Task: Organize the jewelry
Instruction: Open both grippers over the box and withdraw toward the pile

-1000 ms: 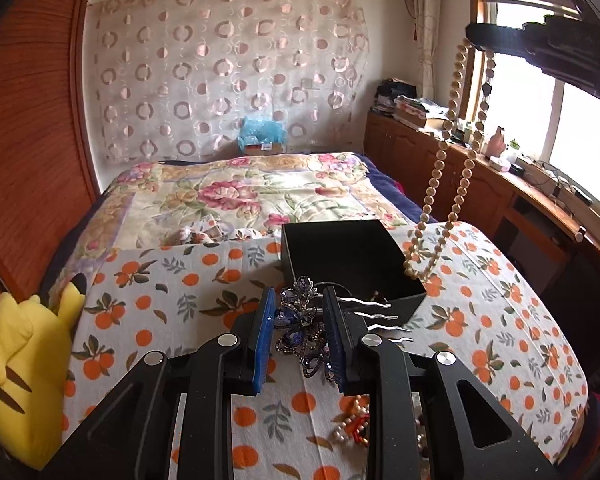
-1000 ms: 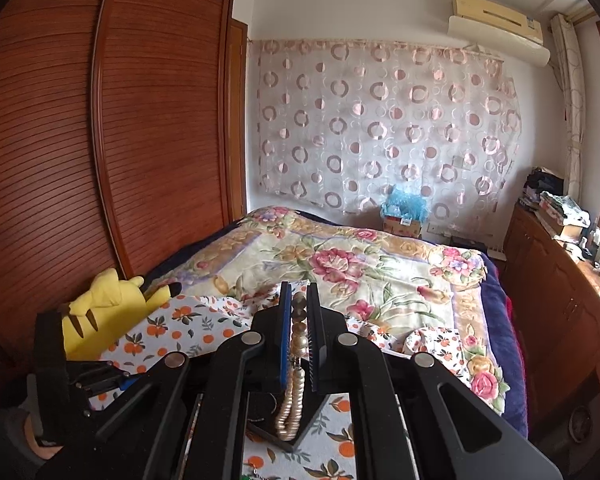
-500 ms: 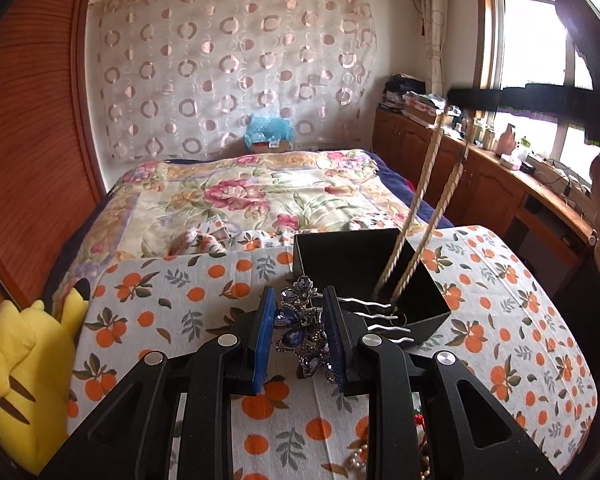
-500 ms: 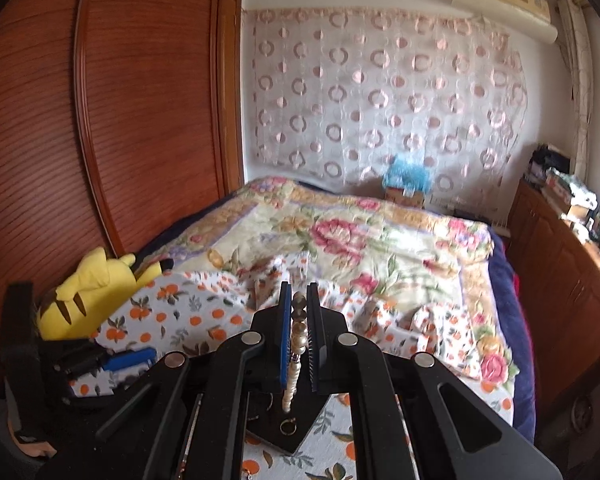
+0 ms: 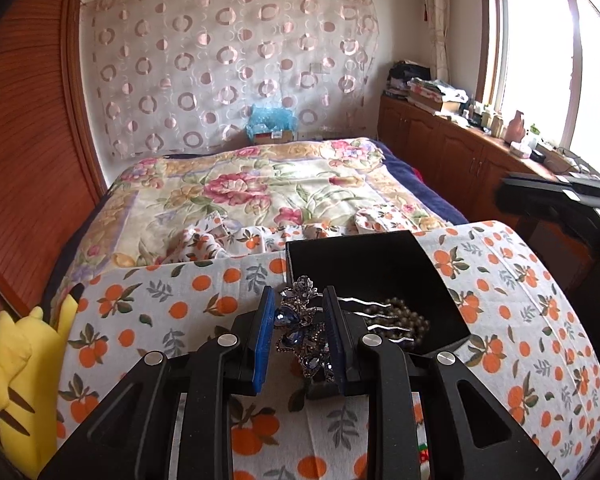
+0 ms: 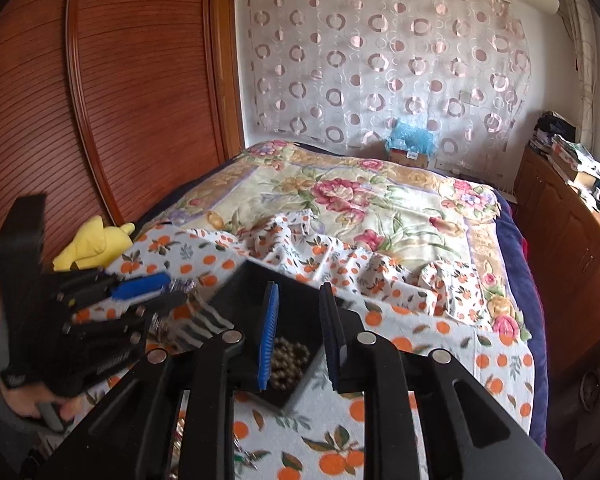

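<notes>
Broadly, from largest to smallest:
Bed (image 5: 260,184): lying beyond the work area, under a floral quilt.
Surface (image 5: 520,320): wearing an orange-print cloth and carrying the black box.
Plush toy (image 5: 16,356): yellow, sitting at the cloth's left edge.
Black box (image 5: 380,264): standing open on the cloth, just ahead of both tongs.
Right tongs (image 6: 298,330): hovering over the box with blue pads spread apart, gripping nothing.
Left tongs (image 5: 300,334): pinching the hair comb at the box's near left corner.
Hair comb (image 5: 304,332): blue-jewelled, its wavy silver prongs reaching over the box.
Bead necklace (image 5: 404,320): lying heaped inside the box.
</notes>
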`<state>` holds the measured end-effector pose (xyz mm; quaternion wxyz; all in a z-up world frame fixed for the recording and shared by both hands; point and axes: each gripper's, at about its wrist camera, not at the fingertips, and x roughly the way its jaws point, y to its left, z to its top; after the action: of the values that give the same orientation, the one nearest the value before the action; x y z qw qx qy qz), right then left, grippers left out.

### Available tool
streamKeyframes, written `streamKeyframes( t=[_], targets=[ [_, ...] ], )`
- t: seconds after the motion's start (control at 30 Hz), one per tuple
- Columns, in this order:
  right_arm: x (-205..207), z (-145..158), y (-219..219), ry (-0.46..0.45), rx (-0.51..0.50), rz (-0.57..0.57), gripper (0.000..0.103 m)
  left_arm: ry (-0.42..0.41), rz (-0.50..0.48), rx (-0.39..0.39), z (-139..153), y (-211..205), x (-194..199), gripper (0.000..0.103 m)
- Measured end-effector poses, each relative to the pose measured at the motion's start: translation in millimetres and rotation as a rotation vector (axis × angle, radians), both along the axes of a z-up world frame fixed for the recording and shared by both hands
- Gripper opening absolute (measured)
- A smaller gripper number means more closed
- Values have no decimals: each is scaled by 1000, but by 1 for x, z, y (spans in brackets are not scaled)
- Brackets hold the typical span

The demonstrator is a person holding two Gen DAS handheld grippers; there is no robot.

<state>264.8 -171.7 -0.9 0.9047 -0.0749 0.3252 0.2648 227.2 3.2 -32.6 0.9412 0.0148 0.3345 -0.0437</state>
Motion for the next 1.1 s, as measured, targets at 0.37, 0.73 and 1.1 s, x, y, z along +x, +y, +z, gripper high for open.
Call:
streamKeyframes(
  t=[0.37, 0.73, 1.1],
  targets=[
    [-27, -42, -36, 46, 1, -7, 23, 30, -7, 28, -13, -27, 29, 26],
    [-85, -72, -39, 57, 44, 38, 23, 9, -80, 30, -5, -28, -23, 43],
    [-130, -99, -31, 90, 40, 69, 23, 29, -120, -1, -17, -13, -91, 55]
  ],
)
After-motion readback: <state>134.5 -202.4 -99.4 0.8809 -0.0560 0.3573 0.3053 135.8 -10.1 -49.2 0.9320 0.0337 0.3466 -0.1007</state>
